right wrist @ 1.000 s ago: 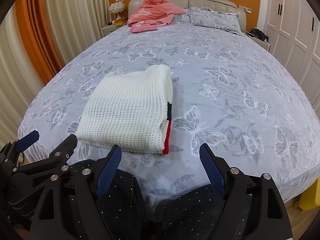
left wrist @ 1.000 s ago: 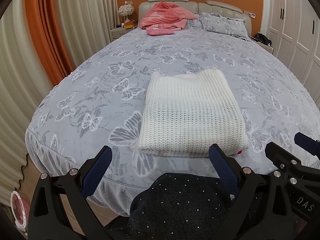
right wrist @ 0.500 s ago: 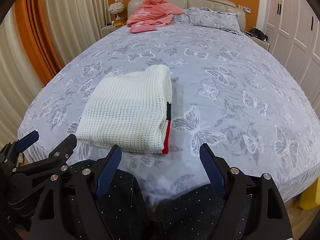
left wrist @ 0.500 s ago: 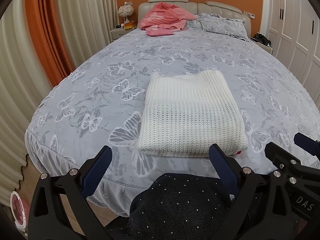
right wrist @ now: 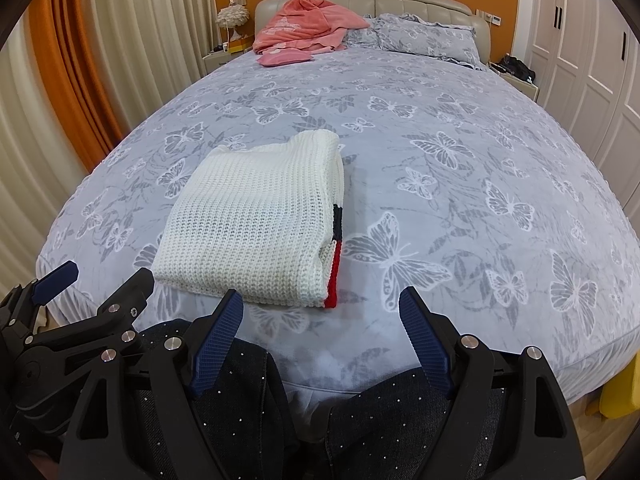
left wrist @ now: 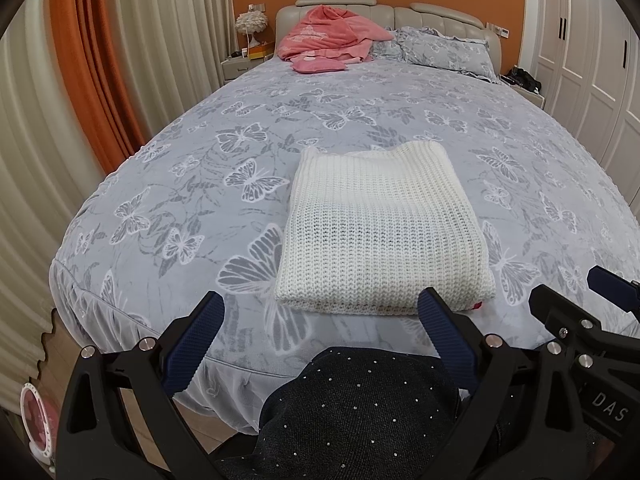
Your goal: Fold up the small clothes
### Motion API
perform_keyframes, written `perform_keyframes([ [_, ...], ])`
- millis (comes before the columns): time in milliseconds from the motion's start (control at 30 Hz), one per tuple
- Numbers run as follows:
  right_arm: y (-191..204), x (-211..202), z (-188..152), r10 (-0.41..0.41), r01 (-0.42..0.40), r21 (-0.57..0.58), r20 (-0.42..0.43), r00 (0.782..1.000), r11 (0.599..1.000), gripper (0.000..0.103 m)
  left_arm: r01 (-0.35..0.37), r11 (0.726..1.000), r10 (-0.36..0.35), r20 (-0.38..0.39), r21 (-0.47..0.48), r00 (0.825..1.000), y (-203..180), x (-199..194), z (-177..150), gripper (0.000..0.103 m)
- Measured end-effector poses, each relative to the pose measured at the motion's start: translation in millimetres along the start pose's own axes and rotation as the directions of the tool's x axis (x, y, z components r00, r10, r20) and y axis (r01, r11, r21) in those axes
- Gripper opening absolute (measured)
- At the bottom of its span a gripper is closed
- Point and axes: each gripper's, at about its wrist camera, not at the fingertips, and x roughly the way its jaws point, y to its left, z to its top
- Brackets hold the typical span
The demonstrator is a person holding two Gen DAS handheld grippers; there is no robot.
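Observation:
A white knitted sweater [left wrist: 380,228] lies folded into a neat rectangle near the foot of the bed; it also shows in the right wrist view [right wrist: 260,220], with a navy and red stripe along its right edge. My left gripper [left wrist: 320,316] is open and empty, held off the bed's foot edge just short of the sweater. My right gripper [right wrist: 320,312] is open and empty, just right of the left one, in front of the sweater's near right corner. The right gripper's body [left wrist: 580,332] shows in the left wrist view; the left gripper's body [right wrist: 80,320] shows in the right wrist view.
The bed [left wrist: 200,200] has a grey butterfly-print cover. A pink garment [left wrist: 328,38] and pillows [left wrist: 444,48] lie at the headboard. Curtains [left wrist: 60,100] hang on the left, white wardrobes [left wrist: 592,60] stand on the right. My dark speckled trouser legs [left wrist: 360,420] are below the grippers.

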Motion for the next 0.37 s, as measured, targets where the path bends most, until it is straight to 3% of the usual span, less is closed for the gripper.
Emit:
perform_keyframes([
  [367, 9.3, -2.5, -3.0, -0.006, 0.006, 0.003, -0.001, 1.000, 1.000, 0.078, -0.029, 0.999, 0.029, -0.011, 0.018, 1.000, -5.6, 2.1, 0.3, 0.095],
])
